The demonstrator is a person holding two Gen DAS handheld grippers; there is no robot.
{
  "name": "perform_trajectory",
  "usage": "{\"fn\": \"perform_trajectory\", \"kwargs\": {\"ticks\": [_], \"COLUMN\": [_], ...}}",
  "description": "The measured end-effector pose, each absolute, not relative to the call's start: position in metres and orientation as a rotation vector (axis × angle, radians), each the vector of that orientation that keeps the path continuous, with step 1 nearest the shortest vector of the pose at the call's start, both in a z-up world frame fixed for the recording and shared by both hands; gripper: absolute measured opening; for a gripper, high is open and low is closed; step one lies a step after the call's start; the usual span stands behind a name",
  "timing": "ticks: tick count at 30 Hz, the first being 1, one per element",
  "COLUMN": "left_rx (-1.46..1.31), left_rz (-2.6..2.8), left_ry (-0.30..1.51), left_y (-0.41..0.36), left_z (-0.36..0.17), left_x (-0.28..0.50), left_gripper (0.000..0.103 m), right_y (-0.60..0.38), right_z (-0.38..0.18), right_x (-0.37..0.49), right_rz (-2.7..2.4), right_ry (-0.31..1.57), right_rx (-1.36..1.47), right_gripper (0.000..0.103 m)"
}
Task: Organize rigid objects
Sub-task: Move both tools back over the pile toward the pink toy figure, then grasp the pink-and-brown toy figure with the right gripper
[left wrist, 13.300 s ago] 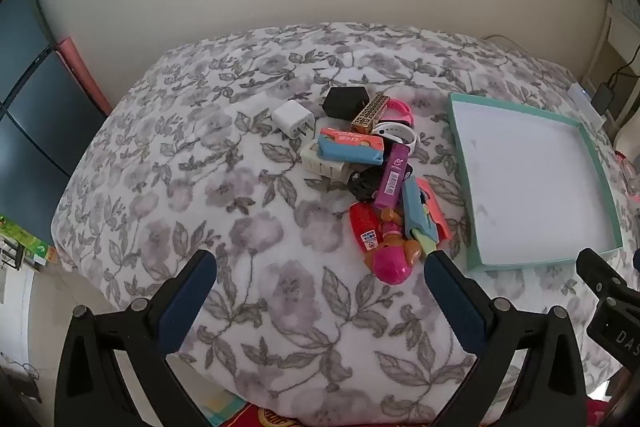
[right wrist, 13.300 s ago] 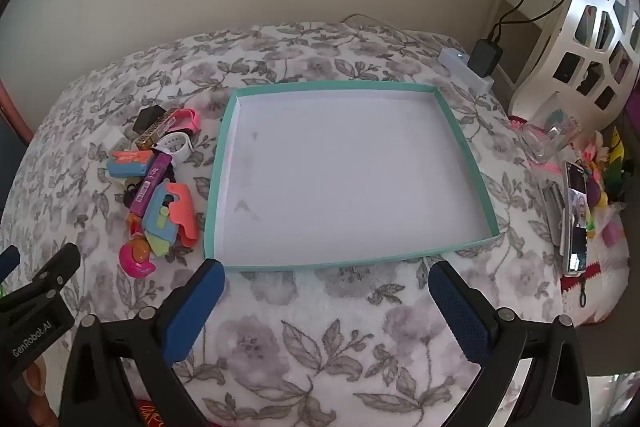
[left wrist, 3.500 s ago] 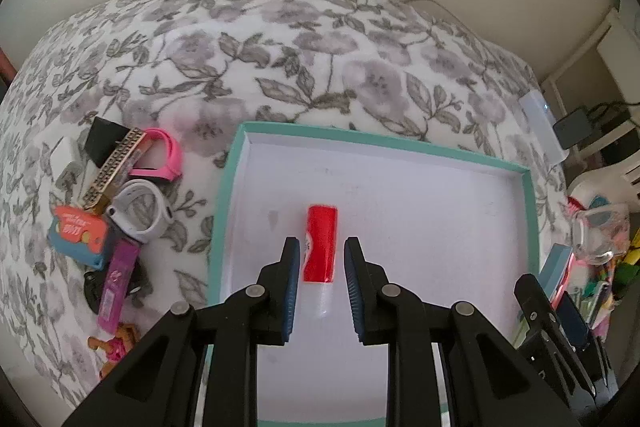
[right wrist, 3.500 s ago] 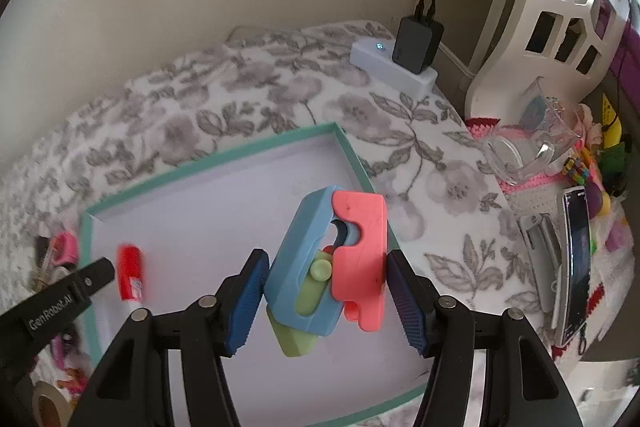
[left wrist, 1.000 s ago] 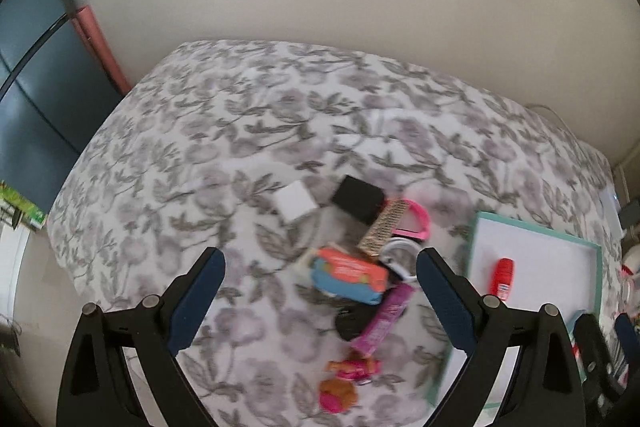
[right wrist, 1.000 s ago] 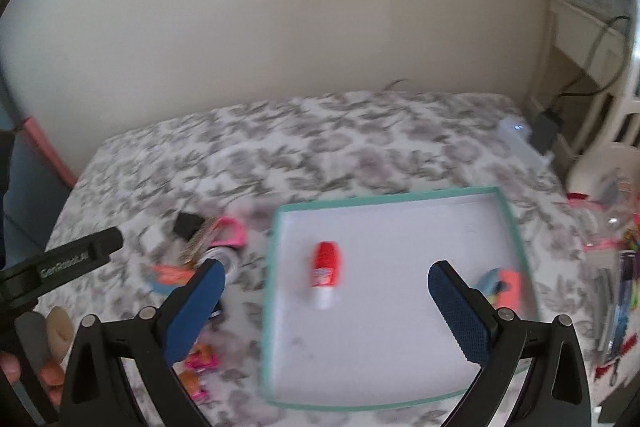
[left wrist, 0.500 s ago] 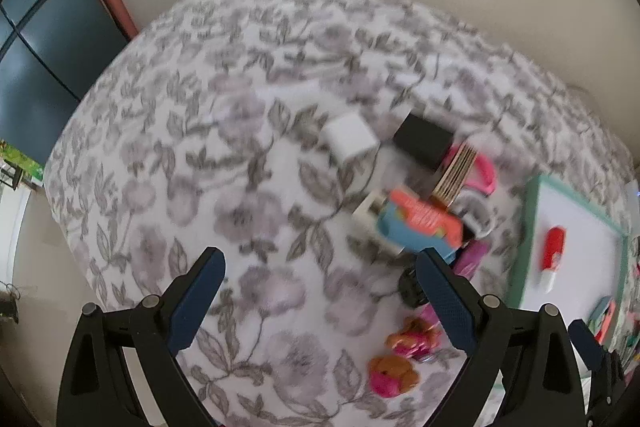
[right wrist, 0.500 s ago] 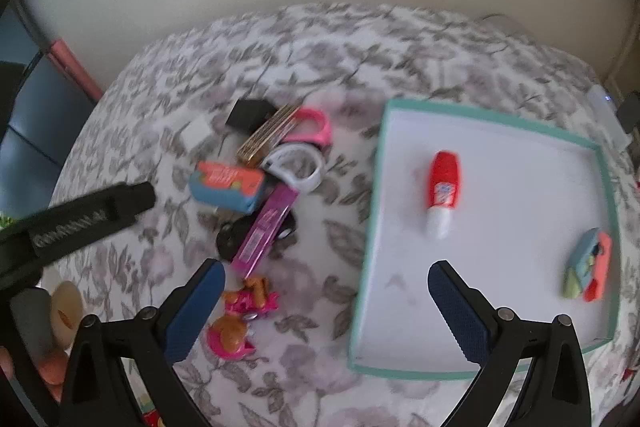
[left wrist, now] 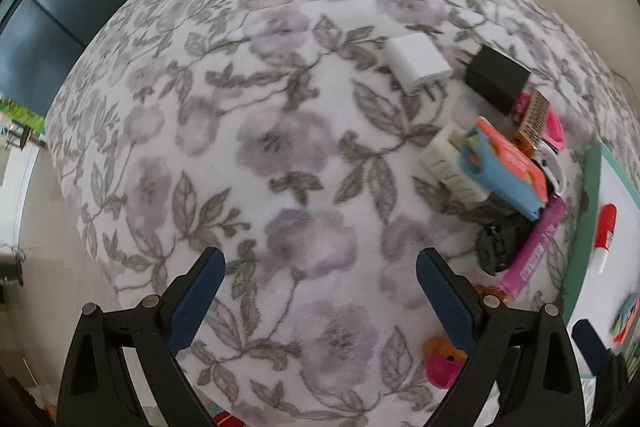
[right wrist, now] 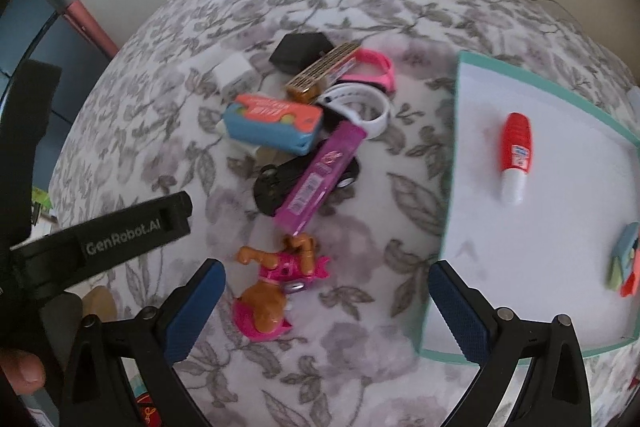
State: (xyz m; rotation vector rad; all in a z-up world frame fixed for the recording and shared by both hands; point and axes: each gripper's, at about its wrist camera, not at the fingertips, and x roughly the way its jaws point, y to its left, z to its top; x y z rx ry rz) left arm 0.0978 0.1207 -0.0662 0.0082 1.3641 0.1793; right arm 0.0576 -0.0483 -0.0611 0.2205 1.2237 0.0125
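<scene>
- Clearly, in the left wrist view, the left gripper [left wrist: 320, 279] hangs over a bare part of the floral bedspread [left wrist: 224, 131], its jaws wide apart and holding nothing. The pile of small things lies to its right: a white charger [left wrist: 418, 63], a black adapter [left wrist: 496, 81] and a blue and orange case [left wrist: 504, 173] resting on a cream block [left wrist: 448, 163]. I judge the pile waits there because it is not yet sorted.
- In the right wrist view, the right gripper [right wrist: 326, 307] is also wide open and empty, and a pink toy dog [right wrist: 276, 287] lies between its fingers without touching them. The teal tray [right wrist: 452, 195] on the right already holds a red and white tube [right wrist: 516, 155] and, at its far edge, a blue and orange toy [right wrist: 626, 261]. Probably the toy dog is the next pick.
</scene>
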Motion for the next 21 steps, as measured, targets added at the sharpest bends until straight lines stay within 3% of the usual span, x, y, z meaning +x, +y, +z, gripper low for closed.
{"fn": "perform_trajectory", "kwargs": {"ticks": [13, 19, 21], "left_rx": [-0.055, -0.065, -0.069], "left_rz": [0.209, 0.189, 0.181], "left_ry": [1.368, 1.382, 1.391], "left_y": [0.137, 0.138, 0.137], "left_z": [-0.068, -0.074, -0.076], "left_x": [0.102, 0.105, 0.107], "left_gripper": [0.097, 0.097, 0.097], "right_y": [-0.022, -0.01, -0.007], "right_z": [-0.093, -0.102, -0.102], "right_x": [0.064, 0.067, 0.068], "right_rz": [0.06, 0.062, 0.052], "right_ry": [1.315, 1.327, 1.322], "right_rx": [0.165, 0.135, 0.121], "right_gripper": [0.089, 0.07, 0.059]}}
